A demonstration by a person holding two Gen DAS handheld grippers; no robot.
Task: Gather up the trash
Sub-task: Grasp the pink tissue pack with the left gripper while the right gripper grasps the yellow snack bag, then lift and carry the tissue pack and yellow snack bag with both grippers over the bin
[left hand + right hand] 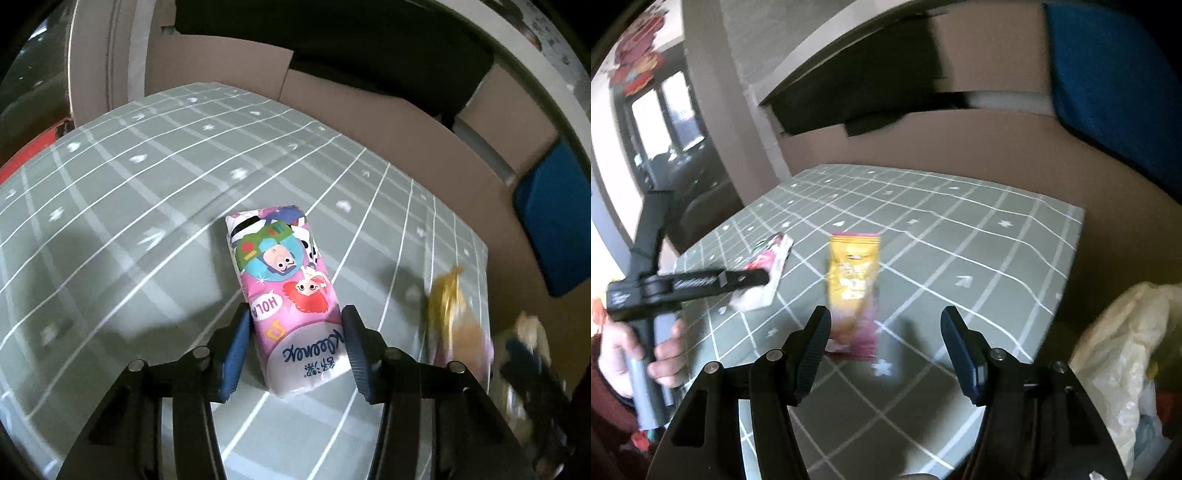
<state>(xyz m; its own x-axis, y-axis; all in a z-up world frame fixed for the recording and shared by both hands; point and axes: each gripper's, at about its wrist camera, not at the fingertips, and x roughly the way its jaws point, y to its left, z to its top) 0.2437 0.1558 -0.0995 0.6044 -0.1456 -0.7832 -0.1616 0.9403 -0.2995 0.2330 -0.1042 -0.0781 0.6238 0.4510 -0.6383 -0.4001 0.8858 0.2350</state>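
Note:
A pink Kleenex tissue pack (286, 295) with cartoon figures lies on the green checked table (110, 221). My left gripper (295, 354) is open with its fingers on either side of the pack's near end; whether the left pad touches the pack I cannot tell. The pack also shows in the right wrist view (768, 273), with the left gripper's arm across it. A yellow and pink snack wrapper (853, 291) lies on the table (979, 240) just ahead of my right gripper (884, 332), which is open and empty. The wrapper appears blurred in the left wrist view (454, 325).
A whitish plastic bag (1126, 354) hangs beyond the table's right edge. A brown cardboard wall (388, 122) stands behind the table. A blue panel (1115, 85) is at the far right. The hand (665, 350) holding the left gripper is at the left.

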